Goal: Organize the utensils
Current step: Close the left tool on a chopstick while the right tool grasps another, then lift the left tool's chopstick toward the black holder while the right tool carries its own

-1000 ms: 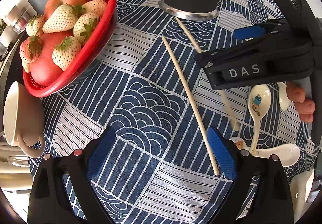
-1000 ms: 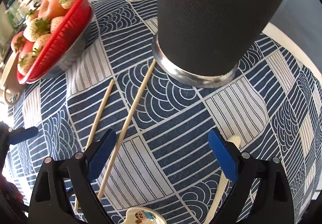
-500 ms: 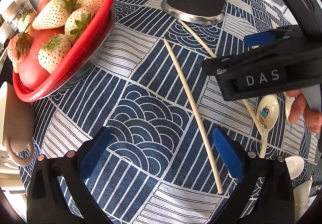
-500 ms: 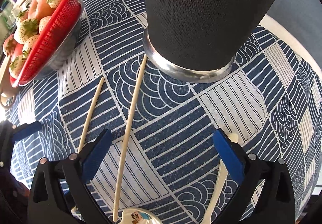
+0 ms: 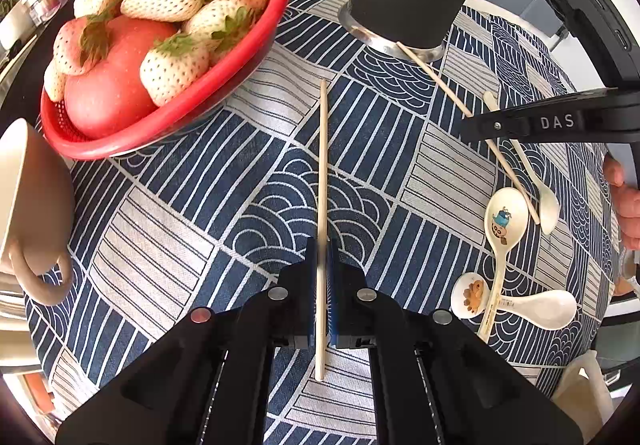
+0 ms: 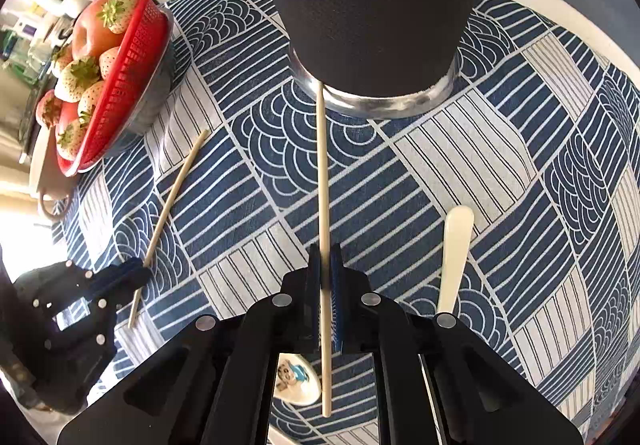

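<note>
— Where are the chopsticks?
— Left gripper [image 5: 321,285] has its jaws pinched on one chopstick [image 5: 322,173]; right gripper [image 6: 325,297] clamps the other chopstick [image 6: 322,181], whose tip touches the black holder [image 6: 376,5].

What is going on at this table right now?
A person is tidying utensils with two handheld grippers. The left gripper has its fingers shut on one chopstick, and the right gripper is shut on the other chopstick, whose far end touches the dark holder. Both chopsticks appear to lie on the cloth. Spoons lie loose nearby.
</note>
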The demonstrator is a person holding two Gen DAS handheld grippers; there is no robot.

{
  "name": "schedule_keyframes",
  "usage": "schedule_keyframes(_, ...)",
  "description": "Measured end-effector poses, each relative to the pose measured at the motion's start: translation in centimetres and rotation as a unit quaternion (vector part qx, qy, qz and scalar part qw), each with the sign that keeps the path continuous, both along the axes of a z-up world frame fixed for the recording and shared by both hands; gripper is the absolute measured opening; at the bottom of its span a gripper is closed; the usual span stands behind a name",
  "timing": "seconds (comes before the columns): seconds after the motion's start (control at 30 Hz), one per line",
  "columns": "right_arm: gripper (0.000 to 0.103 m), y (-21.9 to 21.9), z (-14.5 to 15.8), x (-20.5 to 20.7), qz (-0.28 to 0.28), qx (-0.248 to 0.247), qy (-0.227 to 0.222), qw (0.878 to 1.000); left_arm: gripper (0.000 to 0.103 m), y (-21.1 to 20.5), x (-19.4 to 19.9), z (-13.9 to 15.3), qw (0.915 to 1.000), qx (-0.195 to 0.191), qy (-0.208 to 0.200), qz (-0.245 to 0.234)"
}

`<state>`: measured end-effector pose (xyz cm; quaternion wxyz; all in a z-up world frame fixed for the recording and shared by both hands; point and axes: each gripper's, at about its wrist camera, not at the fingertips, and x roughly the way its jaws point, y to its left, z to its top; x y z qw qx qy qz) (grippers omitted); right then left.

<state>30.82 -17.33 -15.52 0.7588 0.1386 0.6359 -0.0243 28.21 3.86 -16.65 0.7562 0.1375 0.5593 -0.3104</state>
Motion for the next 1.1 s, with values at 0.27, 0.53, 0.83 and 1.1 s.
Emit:
schedule_keyframes(0.27, 0.005, -2.2, 2.8, -0.2, -0.003, 0.024, -0.001, 1.0, 0.005, 2.9, -0.8, 0.2, 0.998, 0.004, 0.057, 0.028)
schedule_keyframes(0.53, 0.005, -4.0, 5.8, -3.1, 0.013, 0.03, -0.014, 0.999, 0.005, 5.7, -1.0, 2.0, 0.9952, 0.016, 0.078, 0.056)
schedule_keyframes(0.83, 0.004, -7.9, 9.5, -8.2, 0.02, -0.002, -0.038, 0.999, 0.005, 7.7, -3.4, 3.1, 0.9911, 0.05, 0.09, 0.085)
schedule_keyframes(1.1, 0.004, -11.7, 12.7, -9.4, 0.028, -0.017, -0.075, 0.997, 0.005, 8.9, -5.6, 5.3, 0.9866, 0.036, 0.084, 0.135)
